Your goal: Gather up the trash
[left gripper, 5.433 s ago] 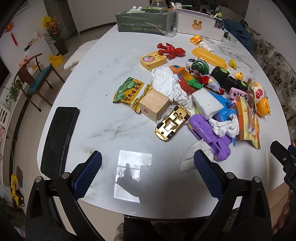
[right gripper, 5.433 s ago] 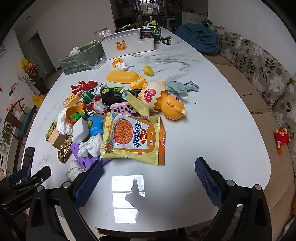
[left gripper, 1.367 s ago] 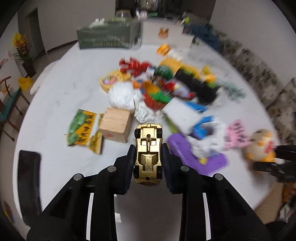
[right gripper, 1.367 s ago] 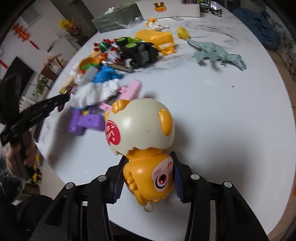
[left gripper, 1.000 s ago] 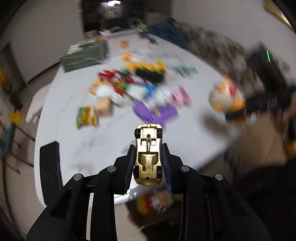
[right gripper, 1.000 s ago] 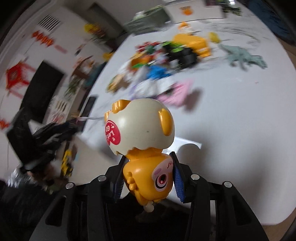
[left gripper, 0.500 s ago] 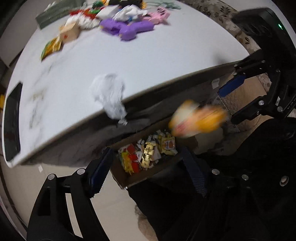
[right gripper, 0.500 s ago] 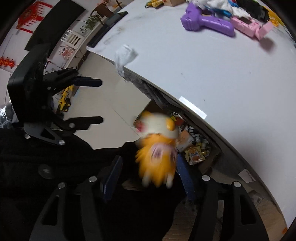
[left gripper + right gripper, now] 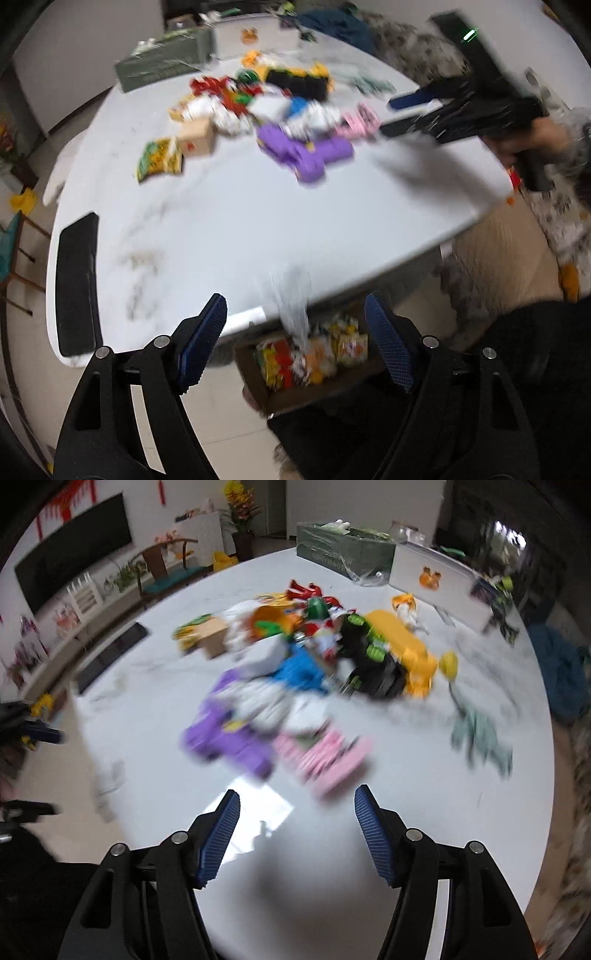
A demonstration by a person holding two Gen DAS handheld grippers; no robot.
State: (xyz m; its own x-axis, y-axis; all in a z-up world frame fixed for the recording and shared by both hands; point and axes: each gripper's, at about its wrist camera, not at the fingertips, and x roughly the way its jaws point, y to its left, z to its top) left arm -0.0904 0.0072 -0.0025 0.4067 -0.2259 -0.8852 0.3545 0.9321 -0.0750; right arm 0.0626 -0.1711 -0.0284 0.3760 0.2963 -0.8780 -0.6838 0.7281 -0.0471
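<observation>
My left gripper point(image 9: 295, 339) is open and empty, held over the table's near edge above a cardboard box point(image 9: 306, 373) on the floor that holds snack wrappers and toys. A crumpled white tissue point(image 9: 291, 295) hangs at the table edge just above the box. My right gripper point(image 9: 295, 830) is open and empty above the white table point(image 9: 406, 812); it also shows in the left wrist view point(image 9: 417, 110). A blurred pile lies ahead: a purple toy point(image 9: 225, 738), a pink toy point(image 9: 325, 757), white tissues point(image 9: 266, 701) and a green snack packet point(image 9: 159, 162).
A wooden block point(image 9: 195, 140), a black toy truck point(image 9: 369, 664), a yellow tray point(image 9: 402, 642), a grey dinosaur point(image 9: 480, 734), a green box point(image 9: 343, 550) and a white box point(image 9: 432, 576) are on the table. A black phone point(image 9: 75, 284) lies at its left edge. A sofa point(image 9: 509, 258) stands to the right.
Both grippers have swung back up from the floor box toward the table, empty. The gold car and the orange chick toy were dropped into the box earlier.
</observation>
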